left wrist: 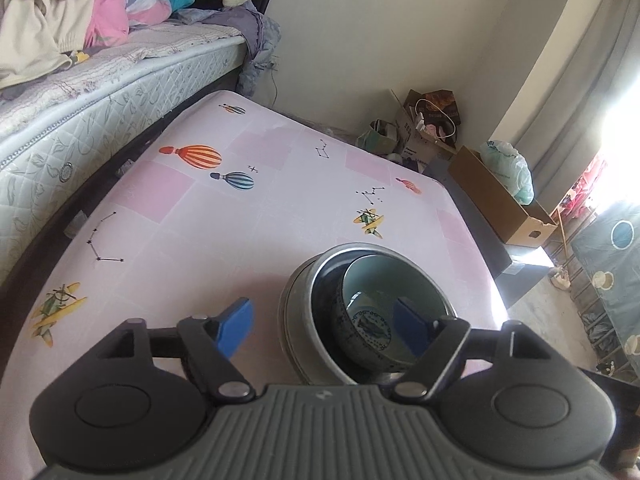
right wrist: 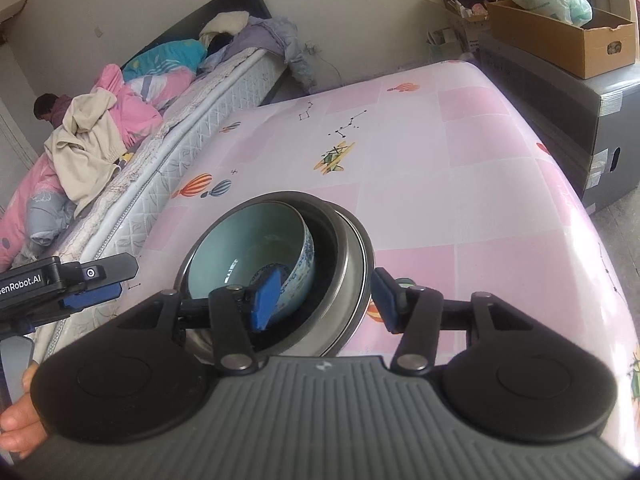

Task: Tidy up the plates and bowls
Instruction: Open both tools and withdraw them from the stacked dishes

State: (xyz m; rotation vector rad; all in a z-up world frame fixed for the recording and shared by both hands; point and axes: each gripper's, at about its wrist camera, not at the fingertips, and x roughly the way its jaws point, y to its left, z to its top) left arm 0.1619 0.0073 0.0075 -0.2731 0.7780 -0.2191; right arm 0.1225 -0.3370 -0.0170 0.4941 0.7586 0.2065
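Stacking looks basically done: blue ceramic bowl (right wrist: 256, 248) nested in steel bowl (right wrist: 348, 280), on pink table (right wrist: 460, 168).

Left gripper (left wrist: 326, 330) released, empty, stack under its right jaw. Right gripper (right wrist: 326, 300) released, straddling steel rim without pinching. No other dishes visible.

My left-hand camera sits just behind my left gripper (left wrist: 324, 330), angled down across the pink table (left wrist: 168, 216) toward the far wall corner, with the bed (left wrist: 92, 92) on its left. My right-hand camera rides behind my right gripper (right wrist: 326, 300), tilted down the same way from further right. Both look closely at the stacked bowls (left wrist: 372, 312), and the right view also catches my left gripper at its left edge.
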